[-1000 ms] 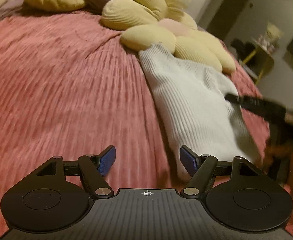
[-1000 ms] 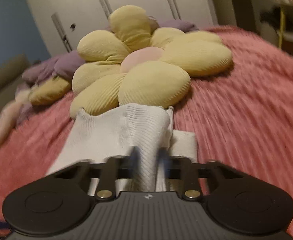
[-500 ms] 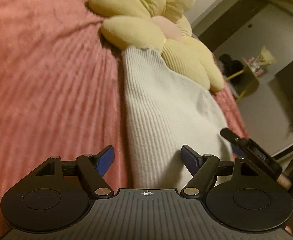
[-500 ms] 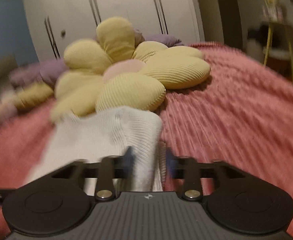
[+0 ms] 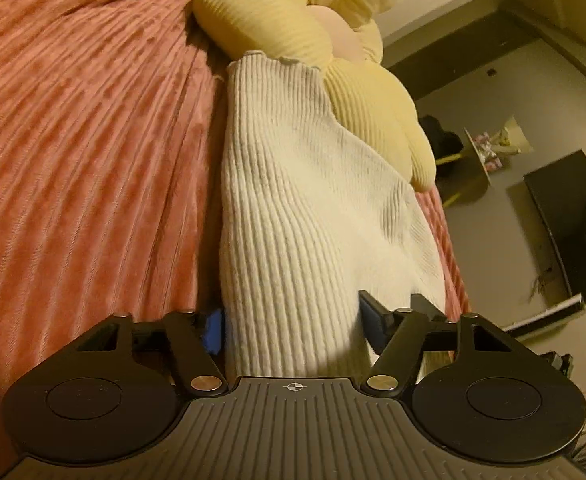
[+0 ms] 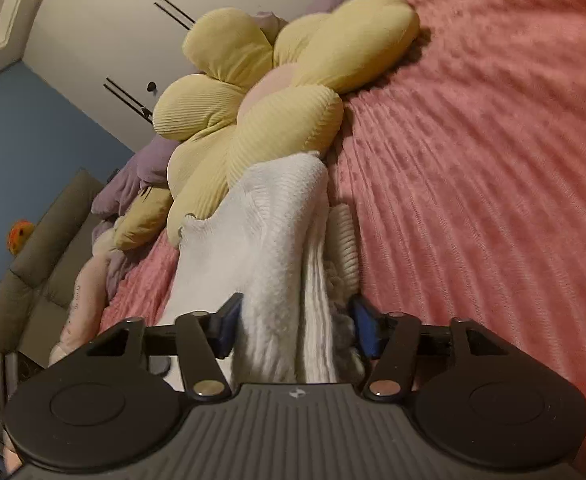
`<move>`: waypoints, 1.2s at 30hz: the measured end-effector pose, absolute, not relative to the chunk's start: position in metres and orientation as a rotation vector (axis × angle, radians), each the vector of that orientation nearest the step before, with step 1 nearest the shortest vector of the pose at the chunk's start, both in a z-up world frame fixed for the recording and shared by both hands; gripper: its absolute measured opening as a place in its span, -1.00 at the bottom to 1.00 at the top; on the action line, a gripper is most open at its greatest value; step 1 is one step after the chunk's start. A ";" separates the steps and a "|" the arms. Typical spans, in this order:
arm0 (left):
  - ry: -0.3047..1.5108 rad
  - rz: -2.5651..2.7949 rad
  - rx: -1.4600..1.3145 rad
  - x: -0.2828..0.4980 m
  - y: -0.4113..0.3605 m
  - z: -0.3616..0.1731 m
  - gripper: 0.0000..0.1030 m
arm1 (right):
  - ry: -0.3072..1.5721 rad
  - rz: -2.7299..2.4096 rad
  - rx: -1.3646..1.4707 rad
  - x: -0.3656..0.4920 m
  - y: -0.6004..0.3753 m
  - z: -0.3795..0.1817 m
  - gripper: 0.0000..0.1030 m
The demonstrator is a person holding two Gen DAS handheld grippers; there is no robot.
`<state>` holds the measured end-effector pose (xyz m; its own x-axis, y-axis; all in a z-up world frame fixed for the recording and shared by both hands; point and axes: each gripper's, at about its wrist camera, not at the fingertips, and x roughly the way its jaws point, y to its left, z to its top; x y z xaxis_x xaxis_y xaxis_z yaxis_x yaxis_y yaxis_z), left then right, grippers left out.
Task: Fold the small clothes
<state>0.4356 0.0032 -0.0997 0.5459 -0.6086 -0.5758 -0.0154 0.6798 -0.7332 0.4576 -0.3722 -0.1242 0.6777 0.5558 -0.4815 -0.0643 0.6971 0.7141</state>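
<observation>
both my left gripper point(image 5: 293, 326) and right gripper point(image 6: 293, 330) have just been closing around the near edge of the white knit garment point(image 5: 293, 208), jaws half-wide, each bracketing a corner to lift for folding.

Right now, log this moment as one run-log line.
left gripper: closing around white ribbed knit garment | right gripper: closing around same garment | garment on pink ribbed bedspread, far end against yellow flower-shaped cushion
</observation>
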 end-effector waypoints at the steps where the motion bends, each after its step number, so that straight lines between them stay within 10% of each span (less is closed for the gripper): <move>1: 0.936 -0.391 -0.777 0.435 0.004 -0.101 0.11 | 0.756 0.388 0.734 0.460 -0.372 -0.125 0.14; 12: 0.850 -0.390 -0.756 0.377 0.044 -0.041 -0.13 | 0.770 0.499 0.742 0.432 -0.331 -0.091 -0.23; 21: 0.883 -0.075 -0.584 0.305 0.091 -0.037 0.16 | 0.750 0.373 0.530 0.356 -0.269 -0.086 0.16; 24: 0.781 -0.007 -0.569 0.310 0.085 -0.025 0.80 | 0.642 0.318 0.385 0.340 -0.252 -0.061 0.14; 36: 0.757 0.191 -0.358 0.373 0.043 -0.073 0.87 | 0.579 0.251 0.056 0.396 -0.166 -0.068 0.27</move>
<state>0.3726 0.0433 -0.0733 0.7133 0.0406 -0.6997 -0.2955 0.9227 -0.2477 0.3960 -0.1657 -0.0678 0.8076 0.2497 -0.5343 -0.2186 0.9682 0.1220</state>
